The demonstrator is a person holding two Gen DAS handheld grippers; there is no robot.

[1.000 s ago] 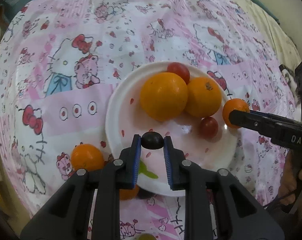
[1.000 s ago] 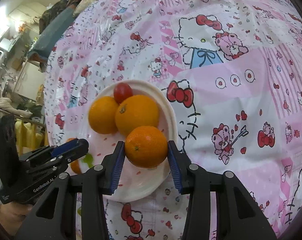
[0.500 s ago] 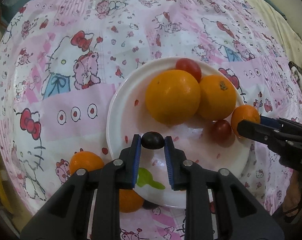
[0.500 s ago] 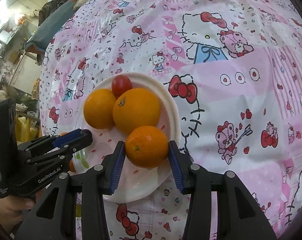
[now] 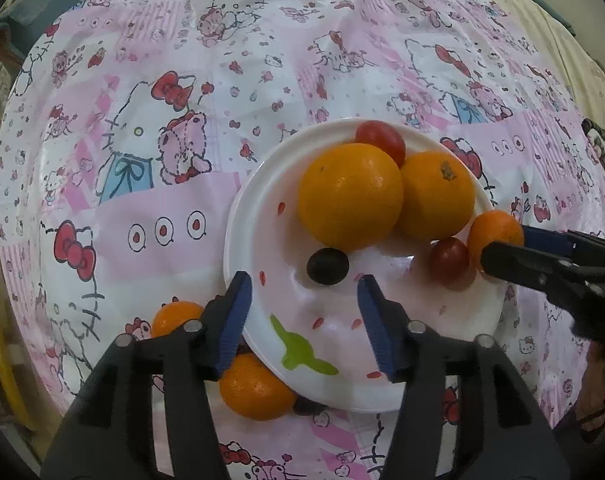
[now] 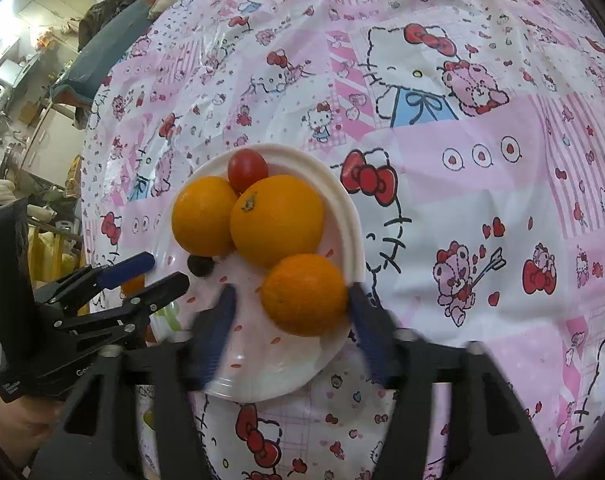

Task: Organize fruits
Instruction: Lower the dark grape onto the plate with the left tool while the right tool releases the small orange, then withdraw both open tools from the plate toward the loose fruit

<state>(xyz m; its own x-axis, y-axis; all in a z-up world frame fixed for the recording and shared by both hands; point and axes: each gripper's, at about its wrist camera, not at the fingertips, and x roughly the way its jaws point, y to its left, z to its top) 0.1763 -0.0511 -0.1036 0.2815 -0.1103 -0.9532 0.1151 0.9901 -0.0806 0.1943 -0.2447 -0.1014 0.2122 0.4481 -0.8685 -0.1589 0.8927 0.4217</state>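
A white plate [image 5: 342, 380] [image 6: 262, 376] holds two large oranges [image 5: 350, 196] [image 6: 276, 220], two cherry tomatoes [image 5: 448, 260] [image 6: 247, 170] and a dark grape [image 5: 327, 266] [image 6: 200, 266]. My left gripper [image 5: 302, 292] is open just behind the grape, which lies free on the plate. My right gripper [image 6: 288, 300] is open around a small mandarin [image 6: 304, 294] [image 5: 496, 236] that rests on the plate's edge, touching the right finger only.
Two more mandarins [image 5: 176, 318] [image 5: 256, 386] lie on the pink Hello Kitty tablecloth [image 5: 162, 184] beside the plate's near-left rim, under my left finger. A dark small fruit [image 5: 308, 406] peeks from under the plate's near edge.
Both grippers have opened. The left let the grape go onto the plate; the right let go of the mandarin at the plate's edge.
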